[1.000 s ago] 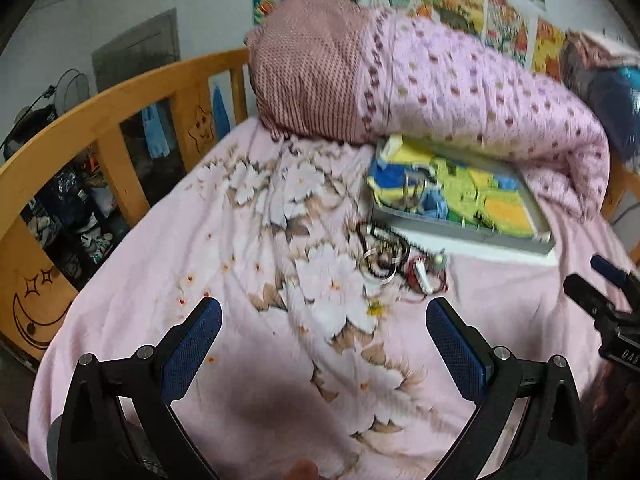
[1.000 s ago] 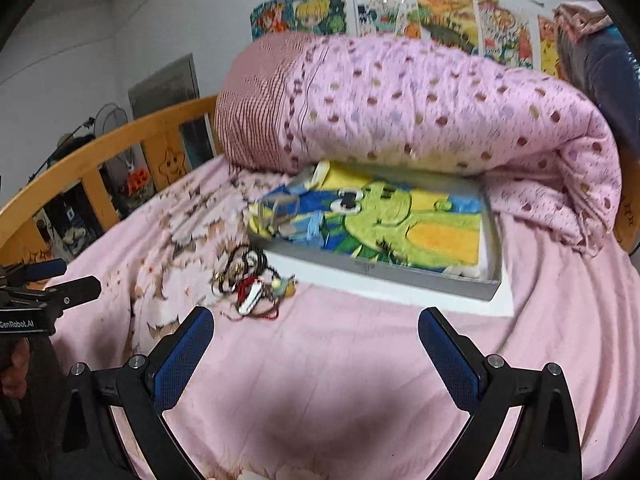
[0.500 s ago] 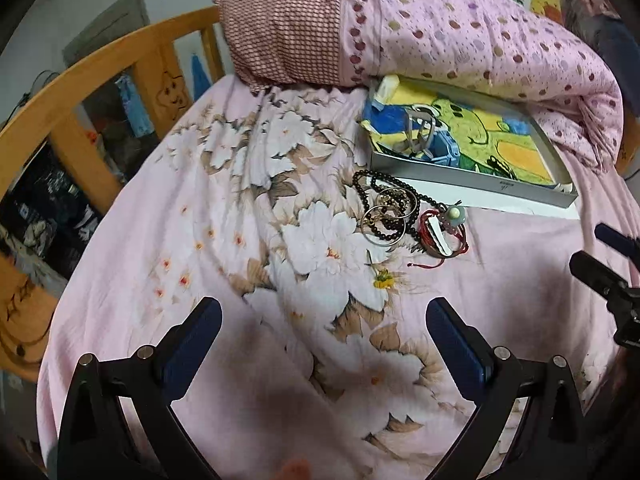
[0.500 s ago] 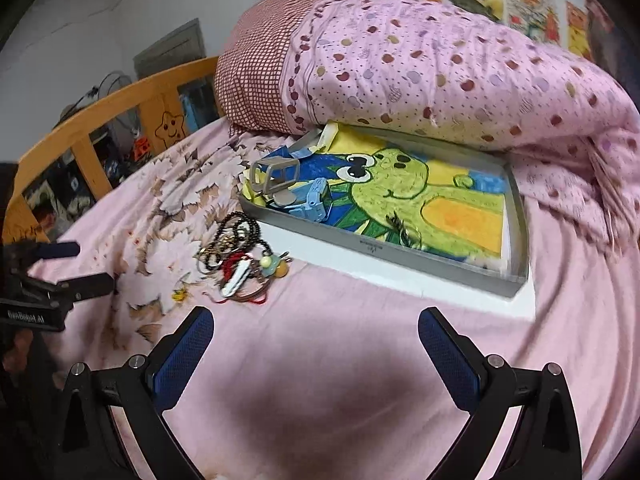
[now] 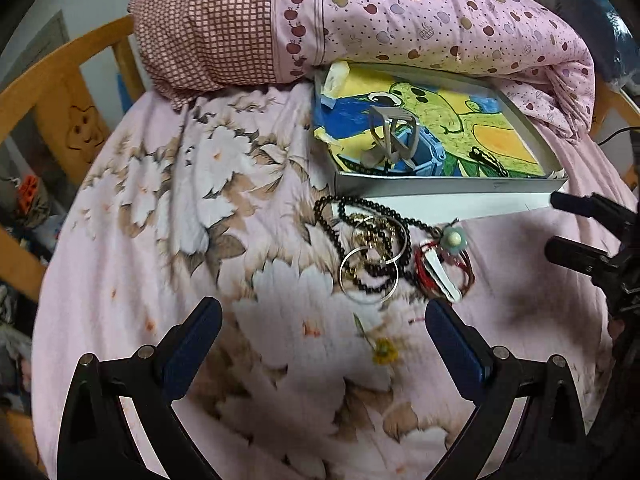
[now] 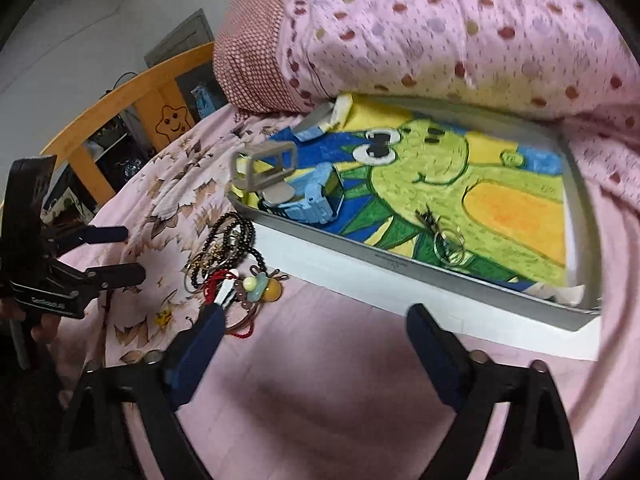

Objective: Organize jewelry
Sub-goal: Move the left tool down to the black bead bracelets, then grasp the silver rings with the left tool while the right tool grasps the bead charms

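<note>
A tangle of jewelry [image 5: 384, 256] [image 6: 228, 268] lies on the flowered sheet: black beads, silver hoops, a red cord and a green-yellow charm. Just behind it sits a grey tray [image 5: 440, 188] [image 6: 400, 264] lined with a frog drawing. It holds blue and grey pieces, a small chain and rings [image 6: 448, 244]. My left gripper [image 5: 324, 340] [image 6: 132, 253] is open just short of the pile, with only sheet between its fingers. My right gripper [image 6: 316, 336] [image 5: 554, 224] has its jaws closing on nothing. Its left finger [image 6: 200, 344] is beside the red cord.
A rolled pink quilt [image 5: 420, 20] and a checked pillow [image 5: 208, 28] press against the tray's far side. A wooden bed rail [image 5: 52, 92] runs along the left. A small yellow ornament [image 5: 384, 354] lies on the sheet between my left fingers.
Both grippers have dropped and come closer to the jewelry pile and tray. The right gripper's fingers stand narrower than before.
</note>
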The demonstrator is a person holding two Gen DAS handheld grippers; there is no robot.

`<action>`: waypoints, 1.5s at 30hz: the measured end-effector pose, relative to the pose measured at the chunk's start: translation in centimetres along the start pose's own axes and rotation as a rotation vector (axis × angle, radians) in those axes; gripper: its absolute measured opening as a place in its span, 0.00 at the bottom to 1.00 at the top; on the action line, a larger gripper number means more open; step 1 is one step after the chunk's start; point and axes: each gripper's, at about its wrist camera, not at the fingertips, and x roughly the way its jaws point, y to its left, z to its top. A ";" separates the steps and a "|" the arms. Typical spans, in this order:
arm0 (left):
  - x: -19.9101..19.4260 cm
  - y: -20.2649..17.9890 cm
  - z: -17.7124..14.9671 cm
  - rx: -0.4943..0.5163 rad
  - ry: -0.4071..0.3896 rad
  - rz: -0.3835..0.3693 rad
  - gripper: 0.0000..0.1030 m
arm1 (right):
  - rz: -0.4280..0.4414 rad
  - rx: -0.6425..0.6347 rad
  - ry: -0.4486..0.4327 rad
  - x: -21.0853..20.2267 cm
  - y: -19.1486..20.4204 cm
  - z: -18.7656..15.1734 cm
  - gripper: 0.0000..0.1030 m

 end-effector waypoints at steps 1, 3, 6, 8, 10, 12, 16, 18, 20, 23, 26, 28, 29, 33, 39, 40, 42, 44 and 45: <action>0.4 0.2 0.1 -0.001 0.008 -0.008 0.85 | 0.003 0.005 0.007 0.4 -0.1 0.0 0.78; 1.3 0.6 0.4 -0.011 0.034 -0.031 0.72 | 0.013 0.009 0.023 1.2 -0.2 0.0 0.70; 2.6 1.0 0.6 -0.027 0.075 -0.073 0.51 | 0.037 0.008 0.032 1.9 0.0 0.0 0.56; 3.1 1.0 0.8 -0.023 0.084 -0.092 0.44 | 0.050 0.007 0.037 2.4 0.2 0.1 0.52; 3.4 0.8 1.0 -0.006 0.080 -0.104 0.38 | 0.066 0.010 0.038 2.9 0.3 0.2 0.50; 3.7 0.6 1.1 0.009 0.079 -0.118 0.32 | 0.092 0.020 0.039 3.3 0.4 0.2 0.47; 4.9 0.4 1.1 0.031 0.094 -0.123 0.28 | 0.128 0.037 0.041 4.0 0.8 0.4 0.47; 5.4 0.3 1.2 0.039 0.103 -0.122 0.28 | 0.129 0.034 0.043 4.4 1.0 0.5 0.47; 5.9 0.2 1.2 0.046 0.109 -0.120 0.28 | 0.133 0.034 0.049 4.8 1.1 0.5 0.47; 6.2 0.2 1.5 0.051 0.104 -0.124 0.28 | 0.130 0.027 0.050 5.4 1.3 0.6 0.47; 6.6 0.2 1.7 0.055 0.105 -0.121 0.27 | 0.128 0.019 0.052 5.8 1.5 0.7 0.47; 6.7 0.0 1.7 0.071 0.105 -0.104 0.20 | 0.126 0.012 0.053 6.0 1.6 0.7 0.47; 6.8 -0.1 1.7 0.079 0.106 -0.095 0.18 | 0.125 0.007 0.054 6.0 1.7 0.7 0.47; 6.9 0.1 1.7 0.075 0.105 -0.110 0.12 | 0.125 0.000 0.062 6.2 2.0 0.5 0.45; 6.8 0.1 1.8 0.067 0.119 -0.123 0.06 | 0.130 0.012 0.074 6.4 1.9 0.5 0.45; 6.8 0.3 1.8 0.052 0.122 -0.136 0.06 | 0.131 0.014 0.076 6.4 1.9 0.5 0.45; 6.7 0.7 2.0 0.018 0.134 -0.161 0.06 | 0.131 0.016 0.077 6.4 1.9 0.5 0.45; 6.5 1.1 2.1 -0.010 0.140 -0.188 0.05 | 0.130 0.016 0.077 6.4 1.9 0.5 0.45; 6.4 1.1 2.1 -0.013 0.141 -0.195 0.05 | 0.130 0.016 0.077 6.4 1.9 0.5 0.45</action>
